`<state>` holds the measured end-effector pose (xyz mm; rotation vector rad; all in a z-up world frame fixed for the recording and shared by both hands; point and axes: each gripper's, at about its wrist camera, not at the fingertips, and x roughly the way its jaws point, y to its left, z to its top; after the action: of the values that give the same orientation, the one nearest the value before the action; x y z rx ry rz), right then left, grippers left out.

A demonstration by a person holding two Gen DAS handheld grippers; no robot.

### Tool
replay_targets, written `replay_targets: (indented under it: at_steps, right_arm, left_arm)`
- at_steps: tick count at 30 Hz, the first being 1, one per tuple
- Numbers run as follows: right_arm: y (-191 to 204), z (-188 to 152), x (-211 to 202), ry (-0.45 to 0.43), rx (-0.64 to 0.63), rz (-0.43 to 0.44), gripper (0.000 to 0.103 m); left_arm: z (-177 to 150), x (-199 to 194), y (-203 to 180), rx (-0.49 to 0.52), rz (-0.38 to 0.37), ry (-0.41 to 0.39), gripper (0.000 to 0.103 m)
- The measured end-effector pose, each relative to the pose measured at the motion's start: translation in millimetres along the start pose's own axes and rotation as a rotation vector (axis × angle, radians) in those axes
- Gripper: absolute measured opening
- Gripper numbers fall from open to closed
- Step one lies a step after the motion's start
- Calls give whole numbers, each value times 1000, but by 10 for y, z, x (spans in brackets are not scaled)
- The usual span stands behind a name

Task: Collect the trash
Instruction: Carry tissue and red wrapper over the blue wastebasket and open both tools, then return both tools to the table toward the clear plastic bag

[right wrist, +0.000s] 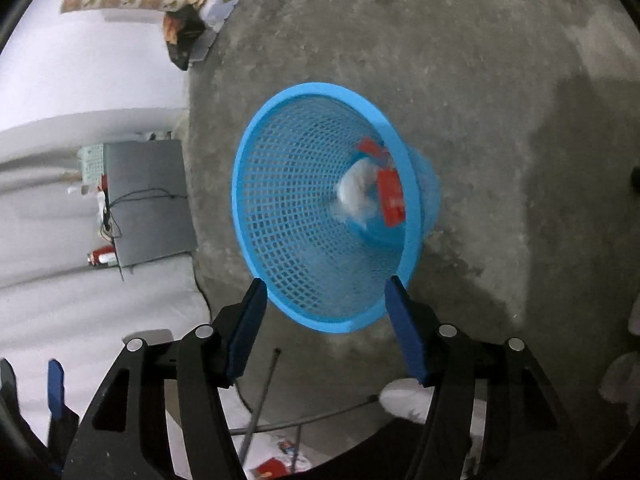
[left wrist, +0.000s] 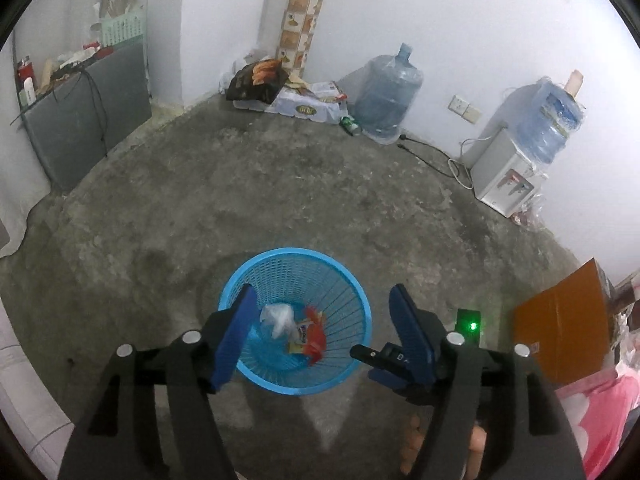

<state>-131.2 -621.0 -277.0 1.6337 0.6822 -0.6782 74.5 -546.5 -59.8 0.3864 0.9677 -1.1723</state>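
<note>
Both grippers hover over the blue mesh wastebasket (left wrist: 295, 320) on the concrete floor (left wrist: 280, 184), left gripper (left wrist: 320, 332) and right gripper (right wrist: 324, 320) each wide open and empty, while a crumpled clear plastic bag (left wrist: 278, 318) and red snack wrapper (left wrist: 310, 334) lie at the basket's bottom.

Left gripper (left wrist: 324, 330): pointing steeply downward, jaws standing apart, empty.
Right gripper (right wrist: 326, 326): tilting downward, jaws standing apart, empty.
</note>
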Motion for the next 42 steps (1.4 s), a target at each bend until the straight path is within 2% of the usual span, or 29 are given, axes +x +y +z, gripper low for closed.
replay_targets:
  at_steps: [4, 8, 11, 13, 15, 19, 24, 28, 31, 35, 37, 40, 42]
  right_arm:
    - [79, -105, -188, -46, -36, -3, 62]
    - [302, -243, -329, -103, -127, -12, 64]
    - [566, -426, -527, -151, -241, -24, 70]
    - [818, -600, -704, -218, -352, -34, 73]
    - [1010, -734, -837, -259, -442, -42, 80]
    - [1351, -1079, -1058, -351, -615, -61, 87]
    - [1670, -1609, -1204, -428, -810, -91, 95]
    - [1894, -2100, -1277, -526, -988, -117, 95]
    - [2009, -2443, -1258, -549, -1109, -101, 95]
    - [2123, -2811, -1196, -538, -1250, -59, 95]
    - [2151, -2980, -1195, -496, -1311, 0, 95]
    - [2154, -3115, -1187, -437, -1352, 82, 95]
    - [2181, -3266, -1216, -411, -1365, 103, 95]
  left_arm:
    - [-93, -263, 73, -25, -28, -32, 71]
    - [-159, -689, 165, -49, -44, -86, 72]
    - [-232, -1091, 244, -51, -36, -131, 76]
    - [-317, -1417, 328, -64, -22, -172, 79]
    - [-435, -1755, 431, -79, -26, -212, 83]
    - [-745, -2373, 691, -116, -33, -279, 89]
    - [-1342, -3138, 1137, -189, 76, -382, 91]
    - [-1947, -3706, 1500, -261, 233, -449, 91]
    - [-2383, -4018, 1701, -316, 324, -474, 91]
    - [-2891, -4261, 1850, -370, 394, -484, 91]
    - [-3037, -4296, 1880, -366, 423, -484, 91]
    - [-3186, -4219, 1809, -309, 466, -465, 91]
    - [-3243, -4111, 1728, -254, 501, -442, 91]
